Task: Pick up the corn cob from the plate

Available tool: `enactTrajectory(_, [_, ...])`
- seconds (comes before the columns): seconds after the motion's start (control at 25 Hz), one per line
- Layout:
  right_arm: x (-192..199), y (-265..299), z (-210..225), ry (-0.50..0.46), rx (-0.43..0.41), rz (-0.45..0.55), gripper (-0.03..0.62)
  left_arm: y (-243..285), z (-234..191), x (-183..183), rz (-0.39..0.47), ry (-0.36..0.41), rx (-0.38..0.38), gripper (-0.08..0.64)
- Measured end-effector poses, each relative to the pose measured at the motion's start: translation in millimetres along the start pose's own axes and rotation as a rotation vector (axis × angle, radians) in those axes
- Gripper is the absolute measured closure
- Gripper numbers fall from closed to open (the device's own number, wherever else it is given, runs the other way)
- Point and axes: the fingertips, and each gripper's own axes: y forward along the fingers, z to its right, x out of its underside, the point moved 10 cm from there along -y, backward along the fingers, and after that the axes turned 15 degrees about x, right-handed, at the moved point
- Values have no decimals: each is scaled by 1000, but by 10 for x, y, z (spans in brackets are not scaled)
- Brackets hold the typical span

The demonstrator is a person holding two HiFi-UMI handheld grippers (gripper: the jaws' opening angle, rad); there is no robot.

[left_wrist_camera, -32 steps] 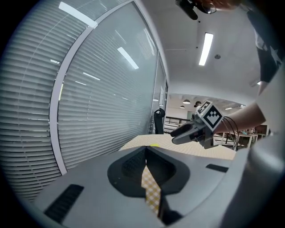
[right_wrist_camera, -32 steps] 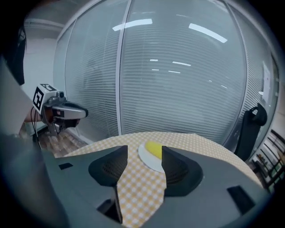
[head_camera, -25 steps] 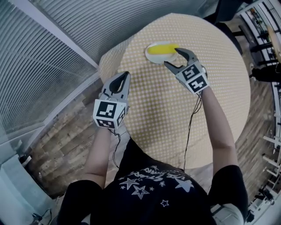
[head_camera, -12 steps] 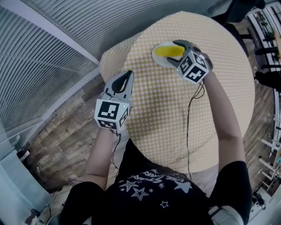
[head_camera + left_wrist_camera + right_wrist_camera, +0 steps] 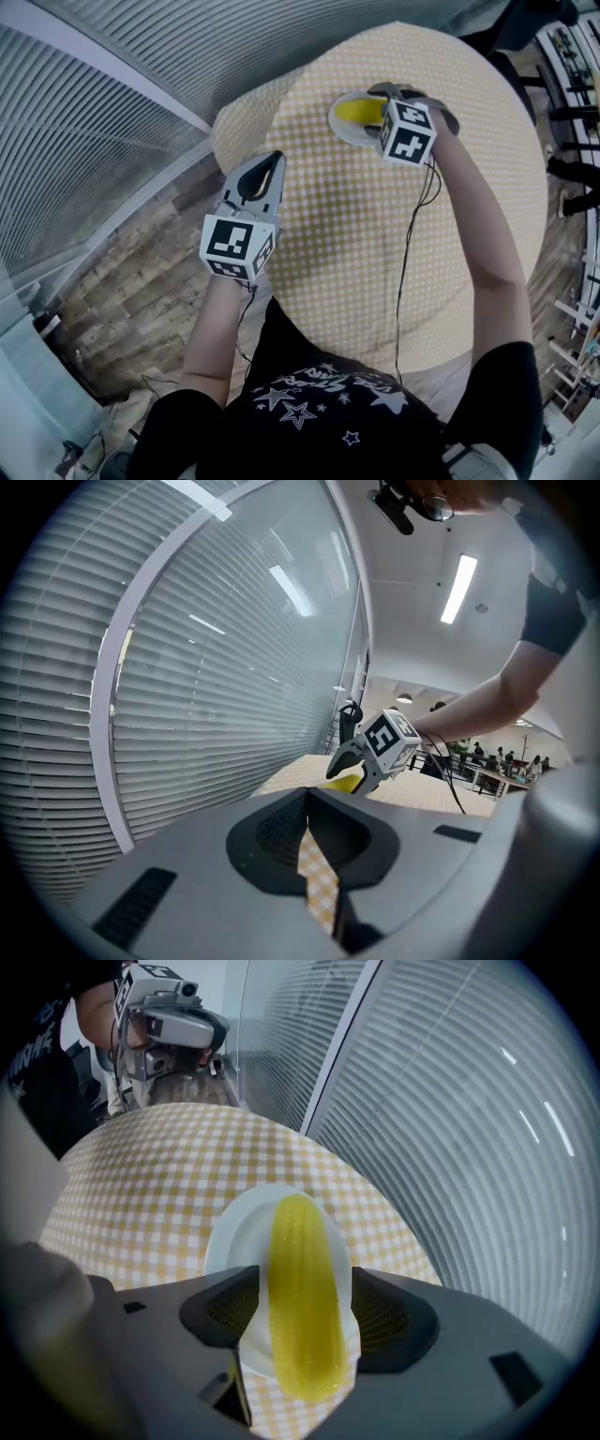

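Note:
A yellow corn cob (image 5: pixel 300 1288) lies on a small white plate (image 5: pixel 230 1237) at the far side of the round table (image 5: pixel 375 244). My right gripper (image 5: pixel 305 1321) points steeply down over it. Its jaws have just been opening wider and stand open, one on either side of the cob, with plate showing between the left pad (image 5: pixel 225 1312) and the cob. In the head view the right gripper (image 5: pixel 396 105) covers part of the corn cob (image 5: pixel 354 111) and the plate (image 5: pixel 339 124). My left gripper (image 5: pixel 271 157) hangs shut and empty at the table's near left edge.
A yellow checked cloth covers the table. A curved wall of slatted blinds (image 5: pixel 112 112) runs close along the left, with wooden floor (image 5: pixel 141 309) below it. The left gripper view shows the right gripper (image 5: pixel 375 750) over the corn cob (image 5: pixel 345 782), with furniture and people far behind.
My right gripper has moved over the plate, sunk and rolled until it points down astride the corn cob. My left gripper has sunk a little.

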Motion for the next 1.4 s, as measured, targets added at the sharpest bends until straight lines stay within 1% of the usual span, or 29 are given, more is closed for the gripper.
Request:
enactTrajectory(0.16, [4, 74, 18, -19, -63, -44, 307, 19, -9, 38, -2, -7, -1, 554])
enactTrajectory(0.36, [-60, 137, 110, -13, -140, -91, 308, 25, -2, 39, 11, -25, -3, 554])
enactTrajectory(0.52, [-60, 170, 167, 1, -204, -133, 308, 58, 46, 41, 5, -30, 12, 554])
enactTrajectory(0.76, [-92, 185, 146, 17, -226, -128, 315, 46, 31, 82, 6, -51, 2, 554])
enactTrajectory(0.8, [-89, 184, 139, 23, -233, -128, 333, 53, 44, 83, 7, -50, 5, 554])
enactTrajectory(0.96, [-65, 173, 131, 36, -235, -148, 336, 63, 139, 65, -6, -36, 17, 554])
enactTrajectory(1.04, [-45, 136, 100, 41, -220, -158, 336, 31, 206, 52, -8, -38, 19, 554])
enactTrajectory(1.12, [-33, 94, 67, 38, -177, -142, 337, -17, 256, 37, -7, -37, 19, 554])
enactTrajectory(1.24, [-20, 29, 25, 27, -91, -89, 337, -94, 312, 22, -13, -26, 13, 554])
enactTrajectory(1.4, [9, -208, -21, 49, 51, -13, 337, -217, 429, -21, -11, -9, -2, 554])
